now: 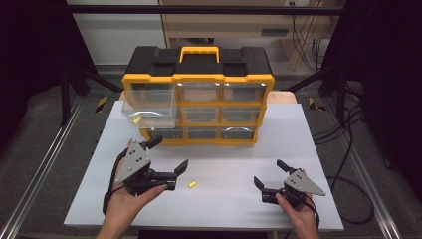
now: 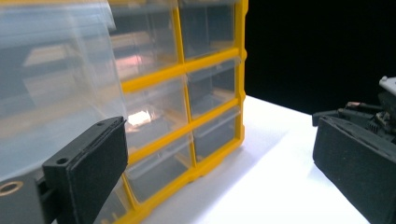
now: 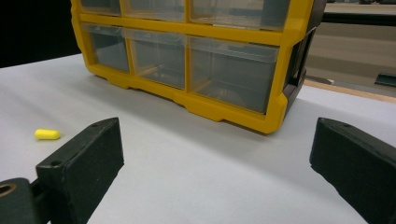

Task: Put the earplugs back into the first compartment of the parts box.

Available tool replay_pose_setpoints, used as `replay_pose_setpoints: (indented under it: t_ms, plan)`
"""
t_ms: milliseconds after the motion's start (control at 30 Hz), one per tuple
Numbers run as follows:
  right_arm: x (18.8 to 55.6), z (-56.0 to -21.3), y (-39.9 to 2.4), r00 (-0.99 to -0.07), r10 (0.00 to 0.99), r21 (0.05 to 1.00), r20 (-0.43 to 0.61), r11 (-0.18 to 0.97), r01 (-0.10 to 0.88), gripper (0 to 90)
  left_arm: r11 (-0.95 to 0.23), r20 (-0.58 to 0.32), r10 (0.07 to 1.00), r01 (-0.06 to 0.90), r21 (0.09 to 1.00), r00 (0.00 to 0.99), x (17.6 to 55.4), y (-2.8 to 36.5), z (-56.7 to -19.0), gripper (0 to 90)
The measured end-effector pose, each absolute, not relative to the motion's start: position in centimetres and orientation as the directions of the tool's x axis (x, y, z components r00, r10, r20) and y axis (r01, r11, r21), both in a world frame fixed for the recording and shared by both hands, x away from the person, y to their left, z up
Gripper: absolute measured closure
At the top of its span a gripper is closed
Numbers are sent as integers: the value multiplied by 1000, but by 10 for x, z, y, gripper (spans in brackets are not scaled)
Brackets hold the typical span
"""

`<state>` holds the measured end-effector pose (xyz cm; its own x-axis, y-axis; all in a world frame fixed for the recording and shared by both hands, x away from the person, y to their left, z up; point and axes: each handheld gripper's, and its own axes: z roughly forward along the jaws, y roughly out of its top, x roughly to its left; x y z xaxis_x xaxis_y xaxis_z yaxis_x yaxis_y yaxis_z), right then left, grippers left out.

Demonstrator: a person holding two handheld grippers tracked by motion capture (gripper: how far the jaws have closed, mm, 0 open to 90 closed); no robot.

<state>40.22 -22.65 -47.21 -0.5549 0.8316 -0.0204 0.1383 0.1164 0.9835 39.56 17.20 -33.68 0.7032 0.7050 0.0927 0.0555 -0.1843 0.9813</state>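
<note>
High view: yellow foam earplug [image 1: 190,184] loose on tabletop [image 1: 224,199], 3 o'clock of left gripper [image 1: 169,158]. Likely light, squashy; pinch mid-body, gently. Both grippers' fingers spread, empty; right gripper [image 1: 268,174].

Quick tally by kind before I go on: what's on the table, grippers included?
Drawer organizer: 1
Small yellow capsule-shaped pieces: 2, one on the table, one in the pulled-out drawer
Grippers: 2, left gripper and right gripper, both open
Total: 5
</note>
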Motion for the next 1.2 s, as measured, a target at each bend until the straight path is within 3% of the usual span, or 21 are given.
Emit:
replay_pose_setpoints:
  t_ms: [333, 1200]
  plan:
    - [402, -472, -227, -555, 832, 983, -20, 116, 139, 30, -217, 63, 701, 128, 968, 710, 408, 165, -372, 30]
    - [402, -472, -226, -556, 831, 983, -22, 120, 140, 30, -306, 42, 681, 231, 924, 731, 420, 155, -412, 36]
